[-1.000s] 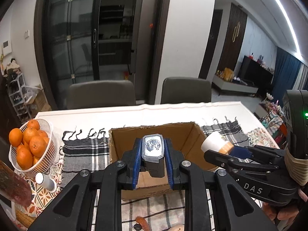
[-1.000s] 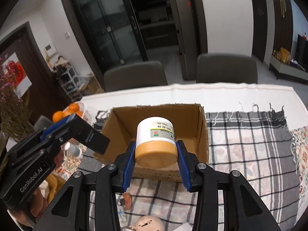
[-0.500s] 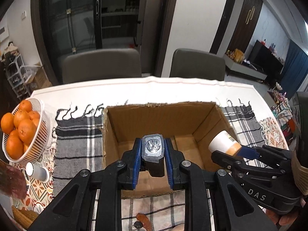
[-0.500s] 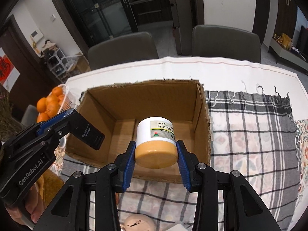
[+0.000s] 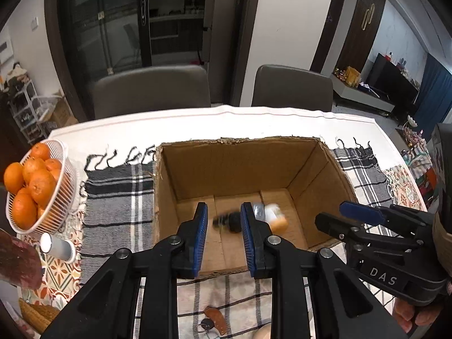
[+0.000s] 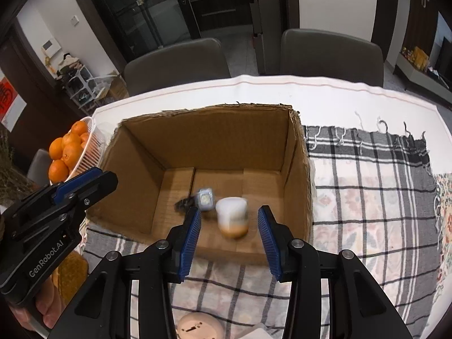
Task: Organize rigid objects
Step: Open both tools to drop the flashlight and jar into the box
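Left gripper (image 5: pixel 223 212): released. Your blue pads stand apart and press on nothing. It hangs over the near wall of the box, pointing down into it.
Right gripper (image 6: pixel 229 212): released. The jaws are parted and the pads are bare. It is also tilted down over the near wall.
Cardboard box (image 5: pixel 240 141): open-topped. It sits on the checked cloth (image 5: pixel 118 197) in the middle of the table (image 5: pixel 197 121).
Jar (image 6: pixel 232 217): white body with an orange-brown end. It is inside the box, towards the right of the floor, clear of both sets of pads. It is blurred, so you cannot tell whether it is at rest or how it is tilted.
Torch (image 6: pixel 204 196): small dark body with a clear lens. It is inside the box just left of the jar, very close to it. Blur hides whether the two touch.
Basket (image 5: pixel 66 152): white wire, left of the box and well apart from it, full of oranges (image 5: pixel 39 183).
Chairs (image 5: pixel 152 90): two grey backs at the far edge of the table.
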Demonstrator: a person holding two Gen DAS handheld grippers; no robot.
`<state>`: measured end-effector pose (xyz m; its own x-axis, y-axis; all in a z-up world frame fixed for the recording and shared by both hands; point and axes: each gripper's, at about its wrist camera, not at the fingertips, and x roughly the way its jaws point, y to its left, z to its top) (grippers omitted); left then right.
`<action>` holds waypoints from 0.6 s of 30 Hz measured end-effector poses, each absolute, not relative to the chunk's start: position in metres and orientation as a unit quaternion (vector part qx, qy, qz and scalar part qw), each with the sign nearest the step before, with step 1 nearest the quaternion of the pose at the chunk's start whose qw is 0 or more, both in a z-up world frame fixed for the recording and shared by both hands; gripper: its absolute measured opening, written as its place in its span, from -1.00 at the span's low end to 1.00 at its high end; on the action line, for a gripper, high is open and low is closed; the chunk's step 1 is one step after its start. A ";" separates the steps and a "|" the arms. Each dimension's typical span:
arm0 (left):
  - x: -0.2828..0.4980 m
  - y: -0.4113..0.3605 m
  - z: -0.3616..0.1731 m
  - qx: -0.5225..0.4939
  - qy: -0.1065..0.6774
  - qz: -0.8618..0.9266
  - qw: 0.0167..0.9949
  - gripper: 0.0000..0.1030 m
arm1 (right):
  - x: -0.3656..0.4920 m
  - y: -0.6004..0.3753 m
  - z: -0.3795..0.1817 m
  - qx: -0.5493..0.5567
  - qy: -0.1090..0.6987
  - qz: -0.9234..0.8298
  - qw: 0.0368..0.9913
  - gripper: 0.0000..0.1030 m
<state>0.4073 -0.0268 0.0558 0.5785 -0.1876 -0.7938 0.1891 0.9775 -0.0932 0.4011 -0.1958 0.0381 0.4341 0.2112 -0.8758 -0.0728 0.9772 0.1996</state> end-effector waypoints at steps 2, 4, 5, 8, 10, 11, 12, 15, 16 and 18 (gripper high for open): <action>0.401 -0.027 0.060 0.004 0.438 -0.107 0.893 -0.51 | 0.396 -0.196 0.042 0.067 0.518 0.087 0.848 -0.16; 0.391 -0.026 0.065 0.008 0.427 -0.106 0.898 -0.48 | 0.389 -0.196 0.046 0.066 0.511 0.085 0.853 -0.16; 0.386 -0.026 0.068 0.008 0.423 -0.108 0.900 -0.47 | 0.384 -0.197 0.049 0.065 0.505 0.085 0.857 -0.16; 0.373 -0.026 0.073 0.008 0.415 -0.108 0.903 -0.44 | 0.372 -0.198 0.057 0.064 0.491 0.083 0.865 -0.16; 0.362 -0.025 0.076 0.009 0.411 -0.109 0.905 -0.43 | 0.360 -0.196 0.063 0.059 0.483 0.079 0.870 -0.15; 0.357 -0.024 0.077 0.011 0.409 -0.109 0.906 -0.42 | 0.356 -0.196 0.066 0.058 0.480 0.080 0.872 -0.15; 0.353 -0.025 0.078 0.011 0.408 -0.109 0.907 -0.39 | 0.351 -0.195 0.068 0.056 0.476 0.080 0.874 -0.15; 0.337 -0.022 0.080 0.015 0.402 -0.111 0.909 -0.36 | 0.336 -0.192 0.075 0.049 0.467 0.071 0.880 -0.14; 0.332 -0.022 0.081 0.017 0.400 -0.111 0.910 -0.34 | 0.333 -0.190 0.076 0.048 0.465 0.069 0.881 -0.14; 0.324 -0.021 0.081 0.022 0.398 -0.112 0.910 -0.31 | 0.323 -0.189 0.078 0.049 0.460 0.072 0.884 -0.14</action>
